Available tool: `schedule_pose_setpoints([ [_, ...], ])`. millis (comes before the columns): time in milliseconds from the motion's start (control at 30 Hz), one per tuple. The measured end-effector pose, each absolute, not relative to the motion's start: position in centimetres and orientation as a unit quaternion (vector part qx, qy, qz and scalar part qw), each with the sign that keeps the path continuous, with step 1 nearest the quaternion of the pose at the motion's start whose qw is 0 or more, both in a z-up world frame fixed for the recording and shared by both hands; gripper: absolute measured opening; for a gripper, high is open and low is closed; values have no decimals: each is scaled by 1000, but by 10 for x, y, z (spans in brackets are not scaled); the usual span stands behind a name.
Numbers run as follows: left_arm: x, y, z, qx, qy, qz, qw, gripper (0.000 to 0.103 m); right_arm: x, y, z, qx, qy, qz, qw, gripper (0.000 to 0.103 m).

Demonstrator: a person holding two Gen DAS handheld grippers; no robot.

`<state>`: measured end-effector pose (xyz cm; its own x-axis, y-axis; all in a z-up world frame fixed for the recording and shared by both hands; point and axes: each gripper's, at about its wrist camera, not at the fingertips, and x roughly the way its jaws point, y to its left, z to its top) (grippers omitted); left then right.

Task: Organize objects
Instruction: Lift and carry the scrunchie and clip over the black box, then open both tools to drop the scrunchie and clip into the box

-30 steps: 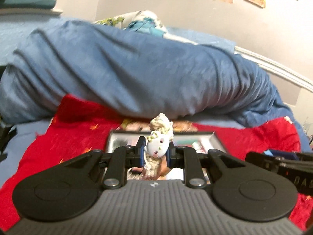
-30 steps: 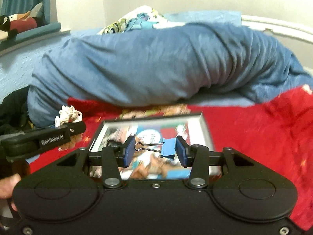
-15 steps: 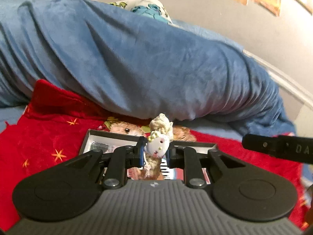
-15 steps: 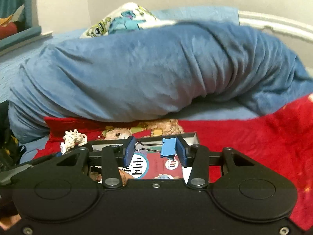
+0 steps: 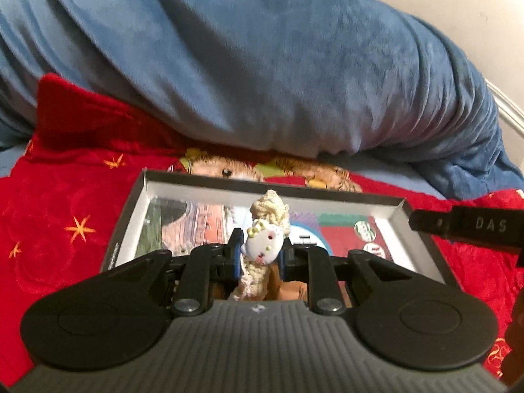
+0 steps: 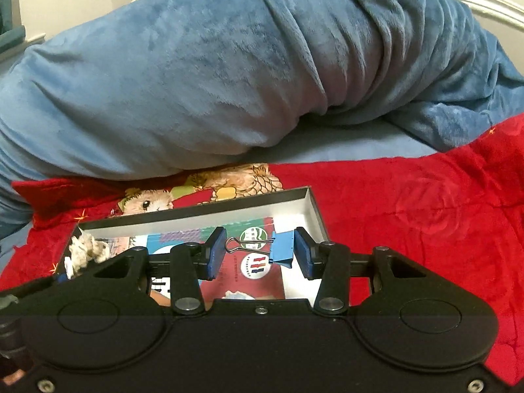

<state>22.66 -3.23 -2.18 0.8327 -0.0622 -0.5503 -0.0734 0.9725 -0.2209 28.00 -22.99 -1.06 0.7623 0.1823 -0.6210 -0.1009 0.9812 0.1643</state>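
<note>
Change: both grippers have moved forward over the box since a second ago; it now fills more of each view, and the blue blanket looms closer.
Left gripper (image 5: 259, 255): fingers closed narrowly on the crocheted trinket (image 5: 263, 245), pinching its white face charm between the blue pads; the cream yarn sticks up above and hangs below the fingers.
Right gripper (image 6: 260, 255): fingers hold the blue binder clip (image 6: 281, 249) sideways, the left pad against its wire handle, the right pad against its blue body.
Box (image 5: 129, 219): shallow, dark-rimmed with white inner walls, lying open on the red blanket (image 5: 75, 203); printed cards cover its floor.
Position: both held things hang above the inside of the box, the trinket over the middle in the left wrist view, the clip over the right part in the right wrist view.
Blue blanket (image 6: 229, 65): bunched in a thick roll behind the box, on the bed.
</note>
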Motion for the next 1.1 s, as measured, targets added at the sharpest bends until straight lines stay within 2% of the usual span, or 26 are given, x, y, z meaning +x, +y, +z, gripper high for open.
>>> schedule_pose_setpoints([
  [533,230,-37,-36,-111,306,10,945,27,276,-221,-20,37,345,118,930,43],
  [600,230,-38,-37,-104,306,10,946,31,276,-220,-23,35,346,124,929,43],
  [733,230,-38,-38,-106,304,4,947,58,276,-218,-29,37,354,134,925,45],
  [767,229,-37,-38,-109,303,3,947,63,275,-218,-30,39,356,141,923,47],
  [800,229,-37,-37,-113,307,3,945,72,274,-219,-31,41,355,147,922,52],
  [833,229,-37,-35,-117,313,8,942,81,273,-219,-29,41,353,150,923,67],
  [867,228,-38,-31,-121,320,15,940,84,270,-219,-25,41,346,147,926,82],
  [900,227,-38,-26,-126,324,23,937,89,265,-220,-20,43,330,144,932,87],
  [933,223,-39,-20,-130,322,27,937,89,260,-223,-13,49,316,141,937,90],
  [1000,212,-40,-7,-136,303,16,943,90,253,-230,3,62,302,142,941,91],
  [1100,194,-42,20,-137,284,12,949,99,236,-242,35,80,289,146,943,102],
])
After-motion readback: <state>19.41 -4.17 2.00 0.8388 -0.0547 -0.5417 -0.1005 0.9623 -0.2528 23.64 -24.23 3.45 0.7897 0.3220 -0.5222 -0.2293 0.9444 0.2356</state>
